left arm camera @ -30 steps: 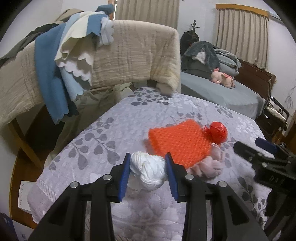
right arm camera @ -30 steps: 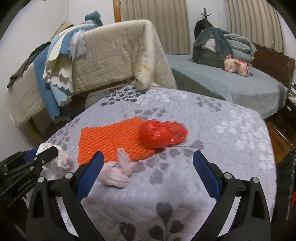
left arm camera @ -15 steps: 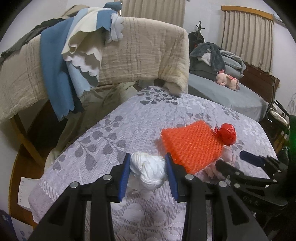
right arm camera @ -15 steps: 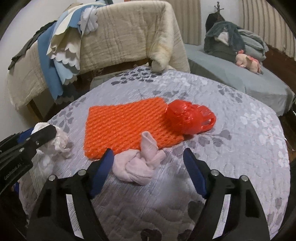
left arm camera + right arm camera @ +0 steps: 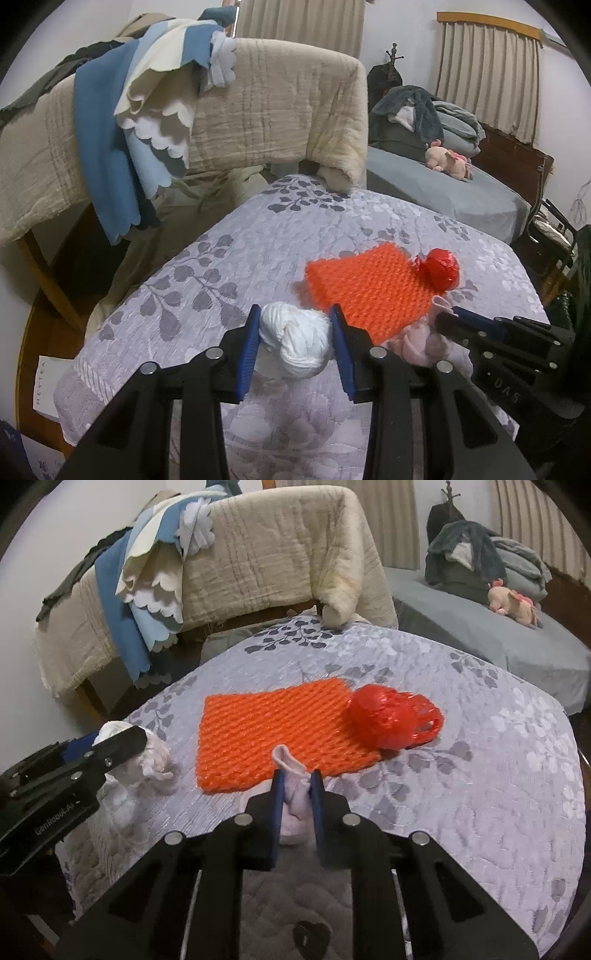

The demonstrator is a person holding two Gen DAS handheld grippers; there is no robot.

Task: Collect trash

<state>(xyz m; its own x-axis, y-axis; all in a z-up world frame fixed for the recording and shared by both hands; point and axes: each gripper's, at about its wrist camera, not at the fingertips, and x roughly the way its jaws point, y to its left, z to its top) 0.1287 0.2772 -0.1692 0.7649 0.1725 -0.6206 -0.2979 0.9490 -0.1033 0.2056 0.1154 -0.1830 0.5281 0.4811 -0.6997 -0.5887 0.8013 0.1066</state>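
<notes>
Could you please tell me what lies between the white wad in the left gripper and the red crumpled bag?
The orange foam net lies flat between the white wad and the red bag, clearest in the right wrist view.

A mesh mat (image 5: 280, 731) lies in the middle of the bed cover (image 5: 480, 775). A crumpled bag (image 5: 391, 716) sits at its right end, touching it. A wad of tissue (image 5: 295, 343) lies left of the mat, between the left tongs (image 5: 295, 350). A second wad (image 5: 295, 797) lies just in front of the mat, between the right tongs (image 5: 297, 805). Behind the bed, a blanket (image 5: 277, 554) hangs over a rail.
</notes>
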